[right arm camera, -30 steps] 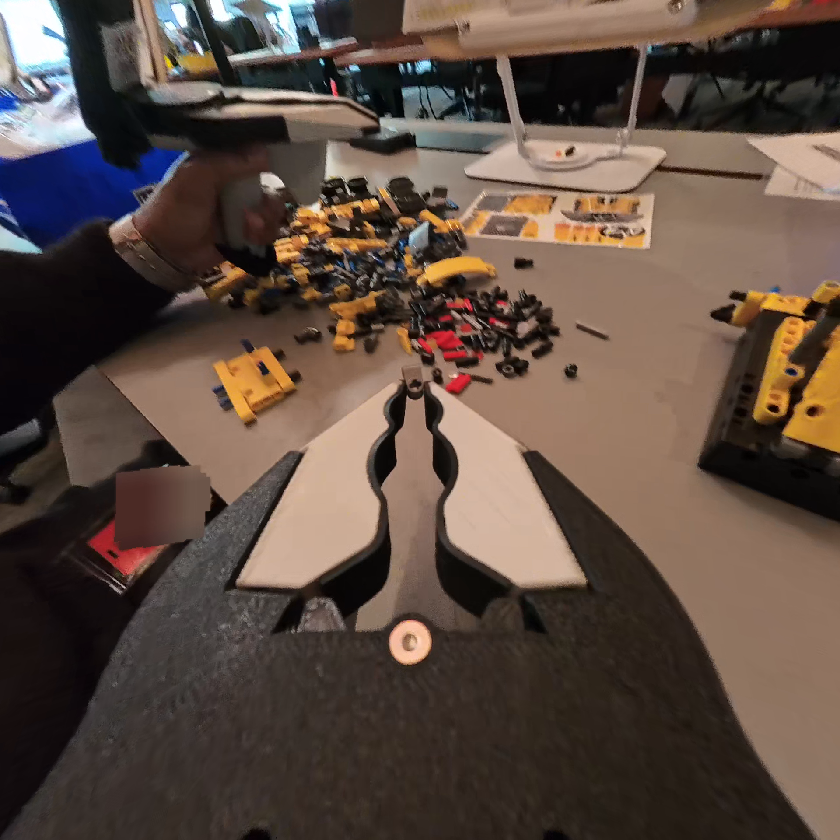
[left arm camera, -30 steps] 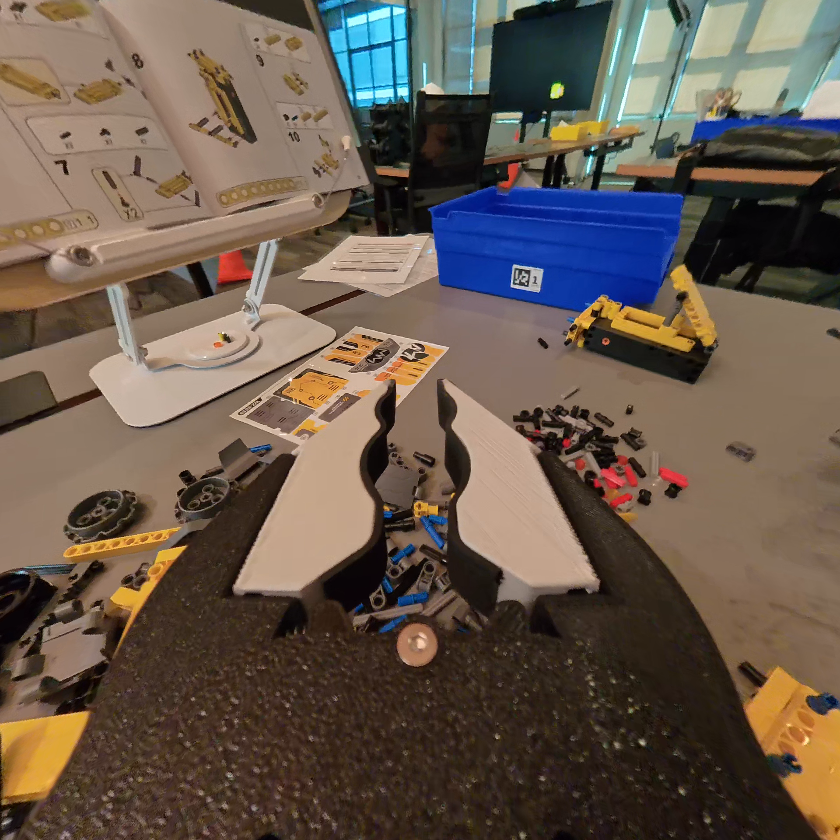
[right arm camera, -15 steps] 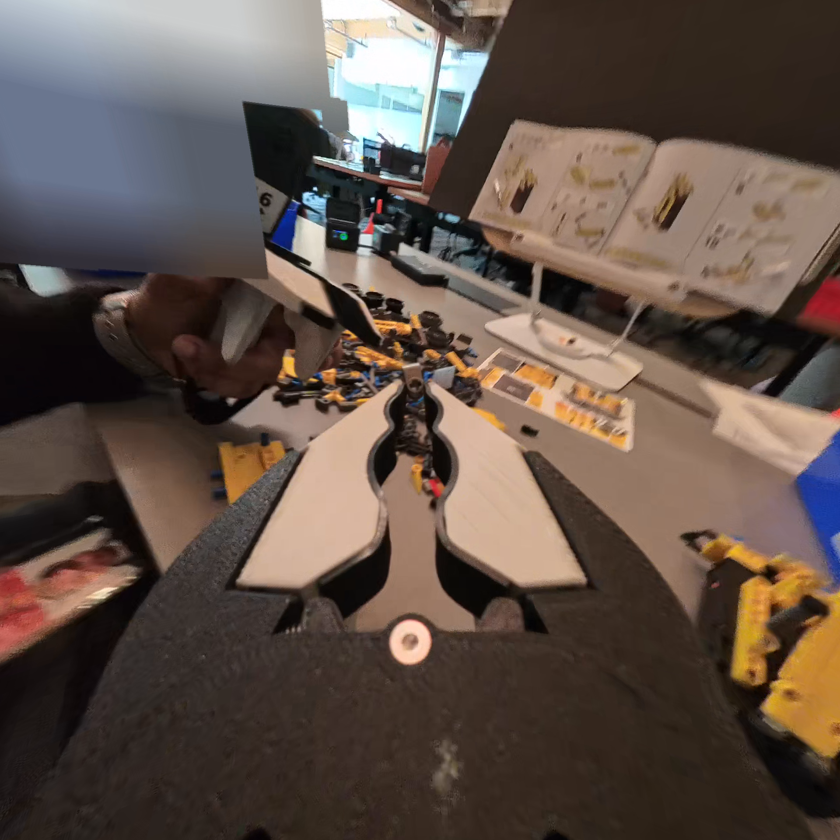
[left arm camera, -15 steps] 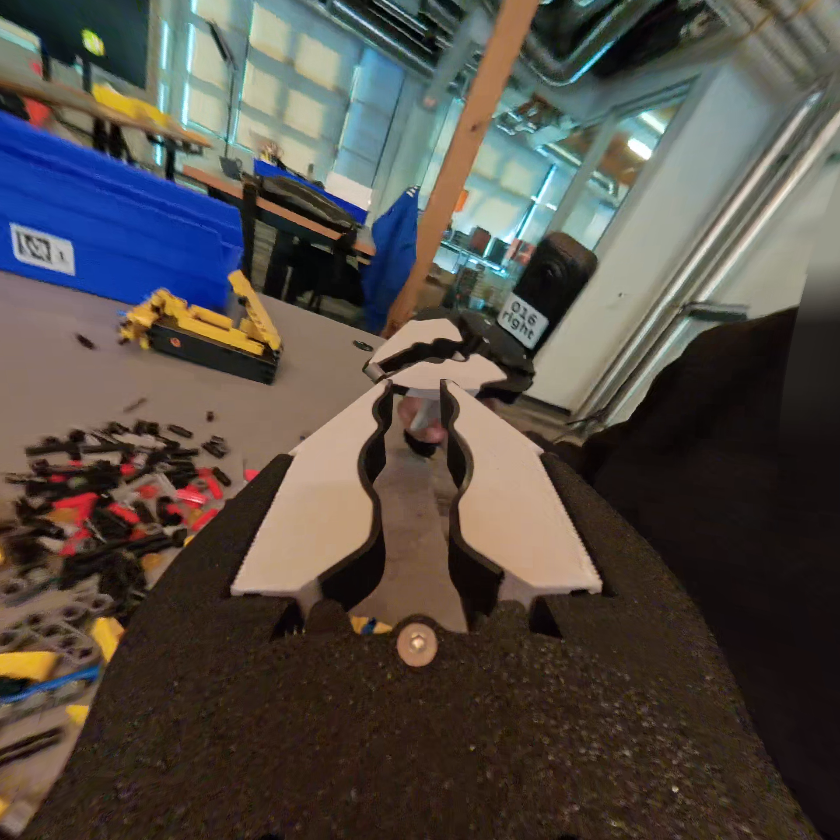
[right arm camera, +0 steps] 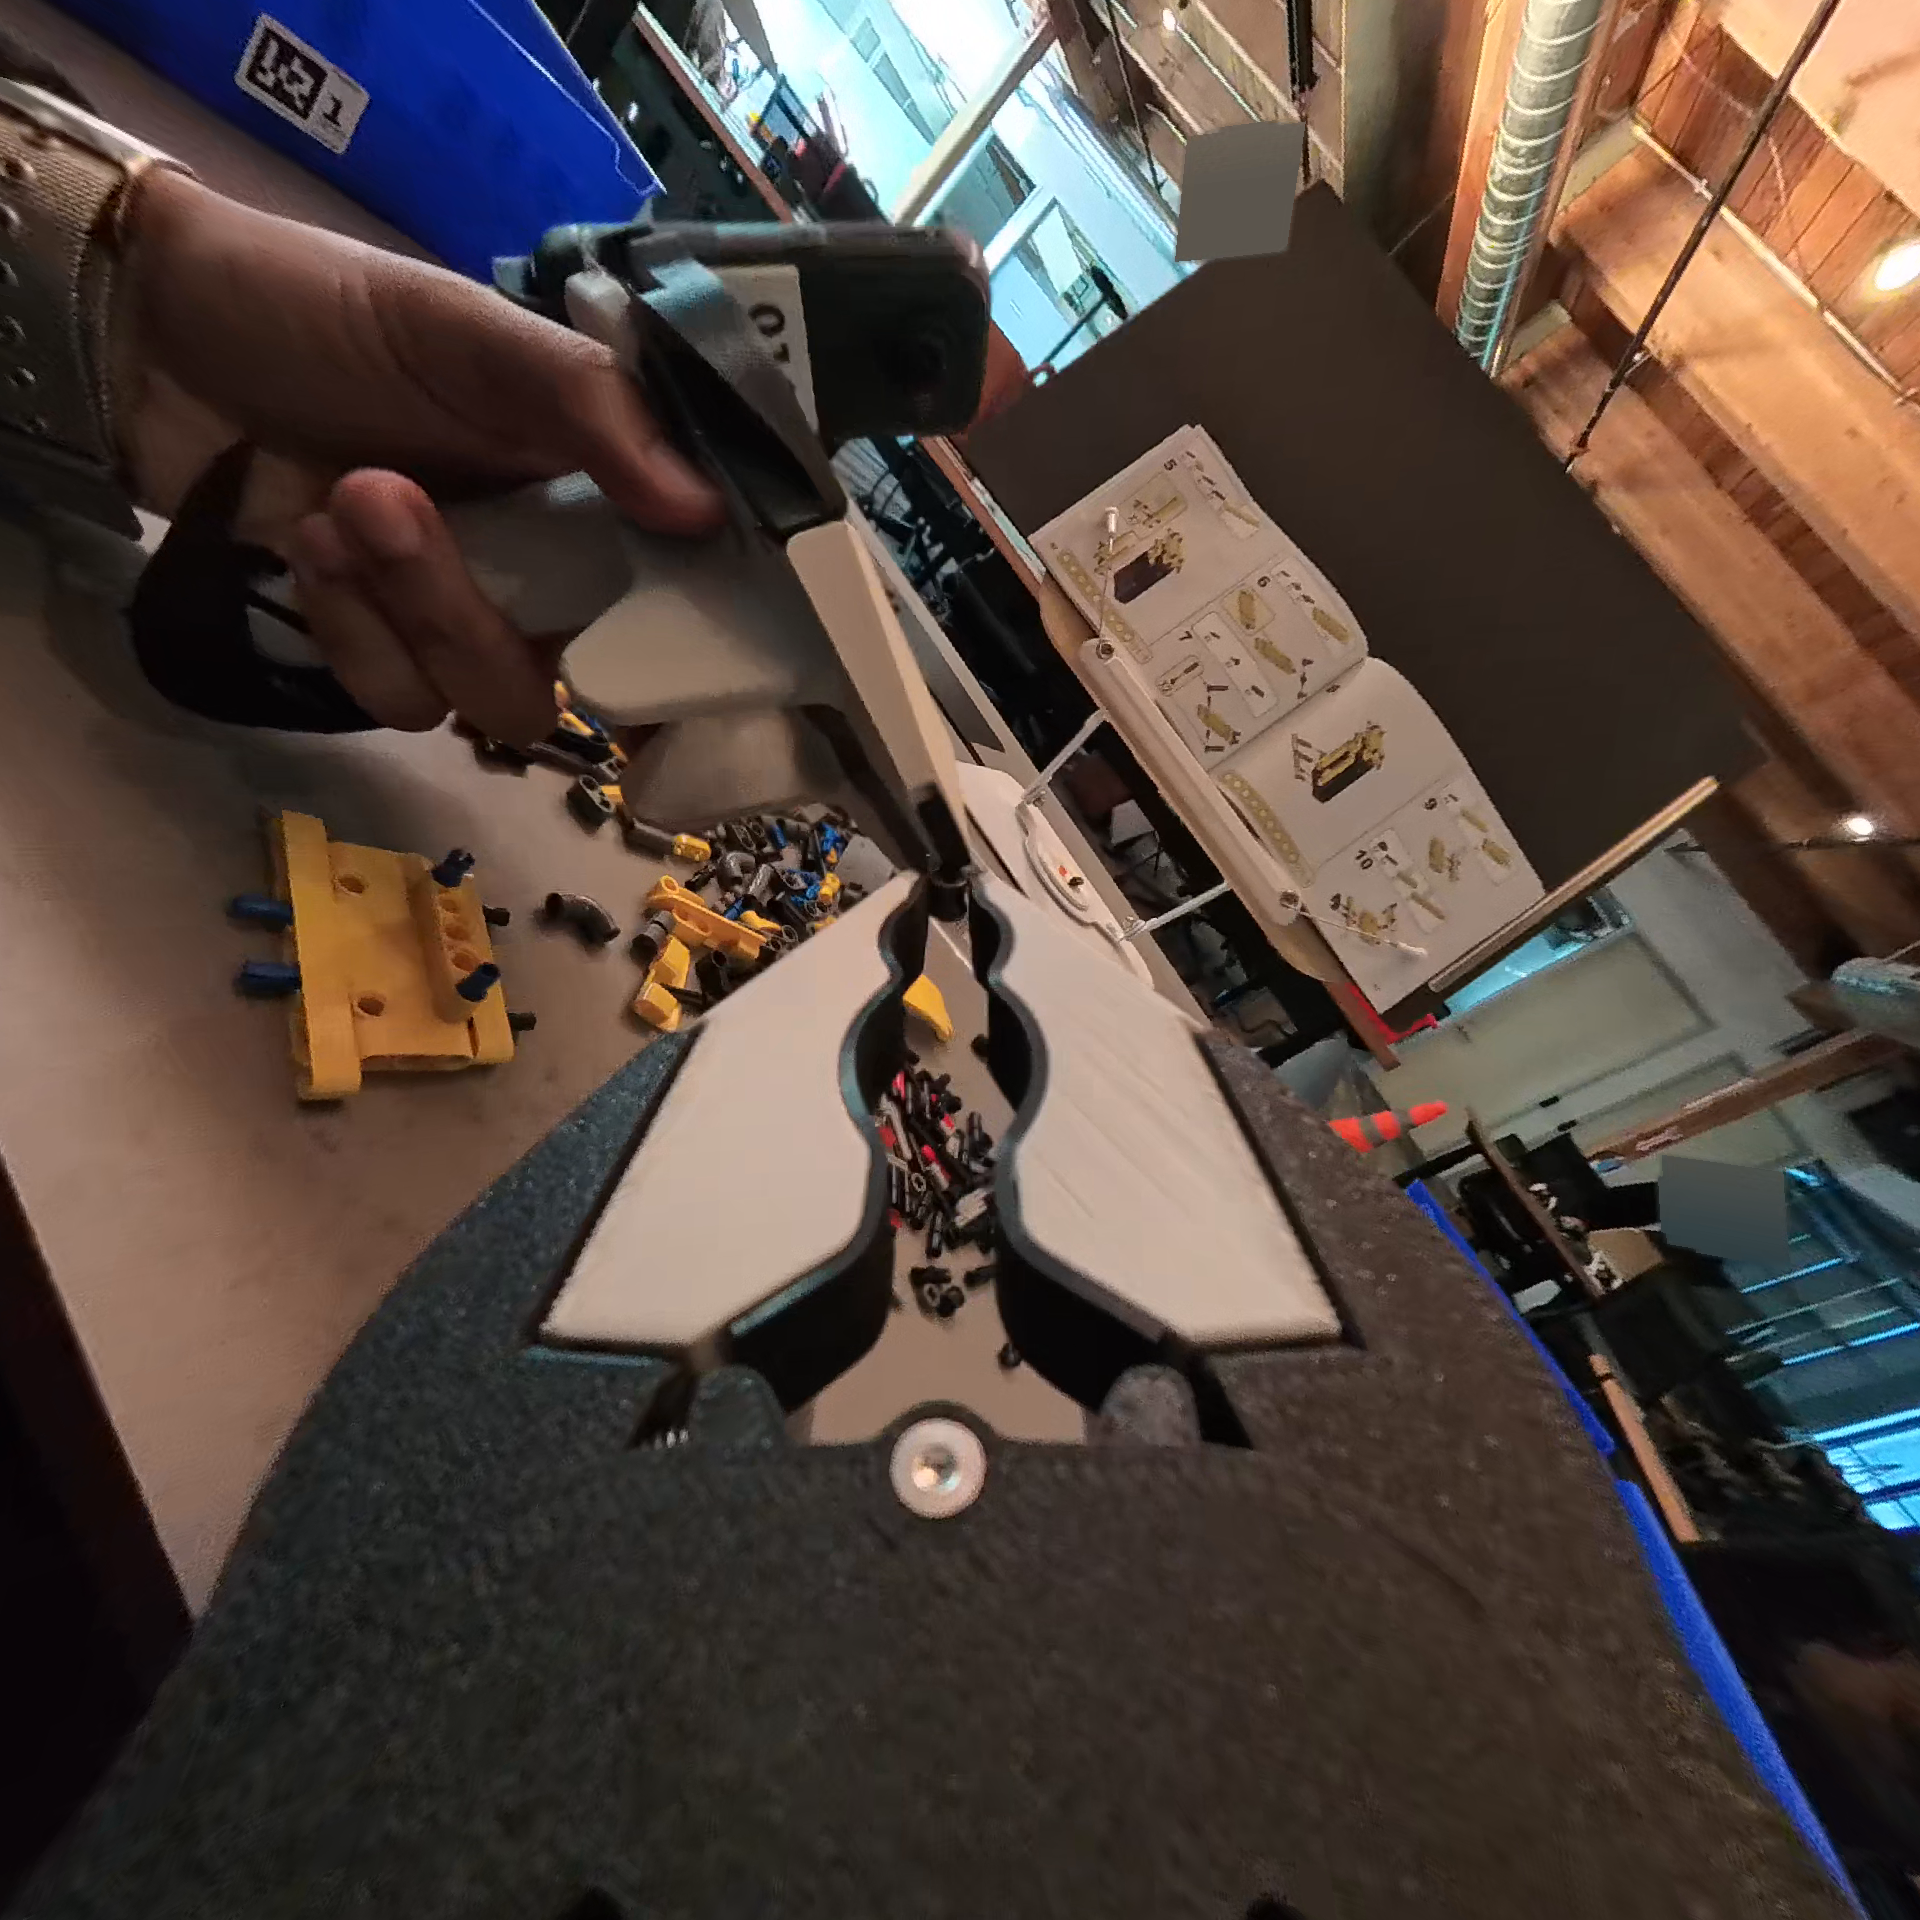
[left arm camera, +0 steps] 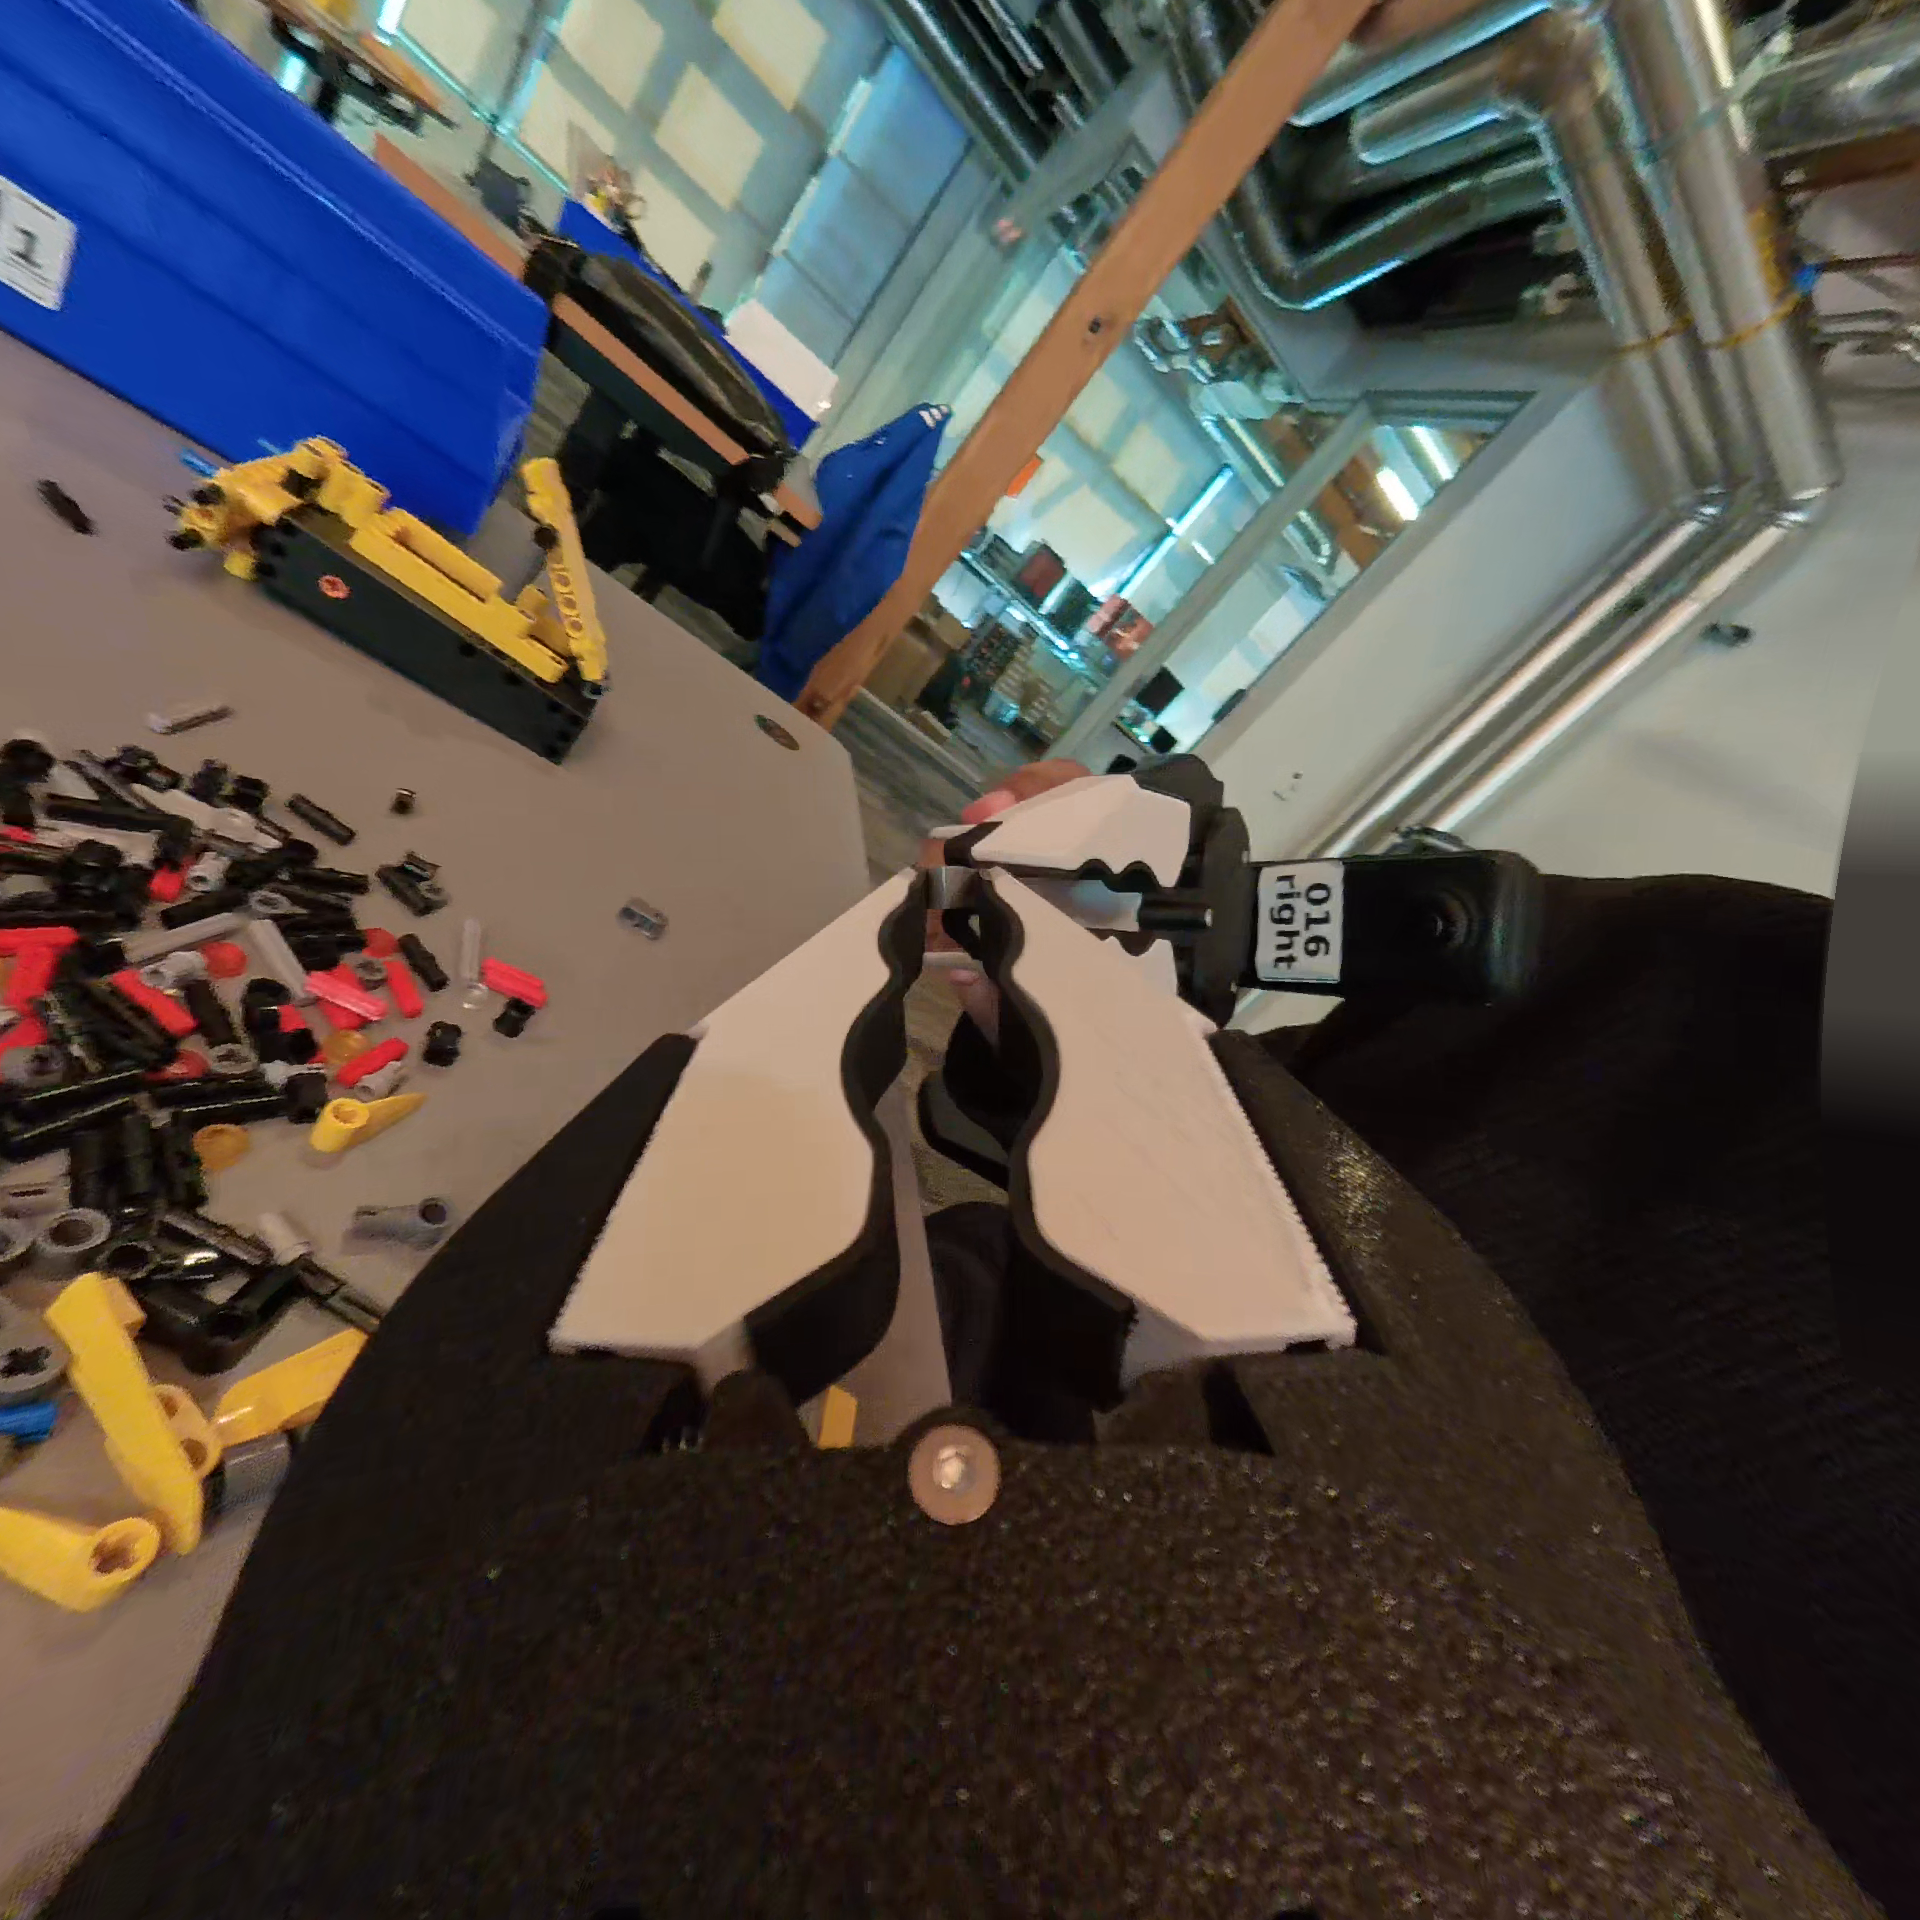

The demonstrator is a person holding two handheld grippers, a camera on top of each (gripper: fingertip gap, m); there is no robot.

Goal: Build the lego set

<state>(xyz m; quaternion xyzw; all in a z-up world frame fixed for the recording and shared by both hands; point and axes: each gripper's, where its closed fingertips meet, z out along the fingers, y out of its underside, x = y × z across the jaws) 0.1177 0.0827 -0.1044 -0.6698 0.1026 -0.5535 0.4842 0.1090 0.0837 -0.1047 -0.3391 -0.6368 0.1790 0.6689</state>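
A small grey piece (left arm camera: 948, 891) sits pinched at the tips of the right gripper (right arm camera: 943, 896), whose fingers meet the left gripper (left arm camera: 951, 904), its narrowly parted fingers flanking it above the tabletop (left arm camera: 665, 810).

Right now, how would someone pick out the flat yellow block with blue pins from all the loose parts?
On the grey table, look left of the main parts pile. The yellow block lies alone there: a wide flat assembly with blue pins sticking from its sides.
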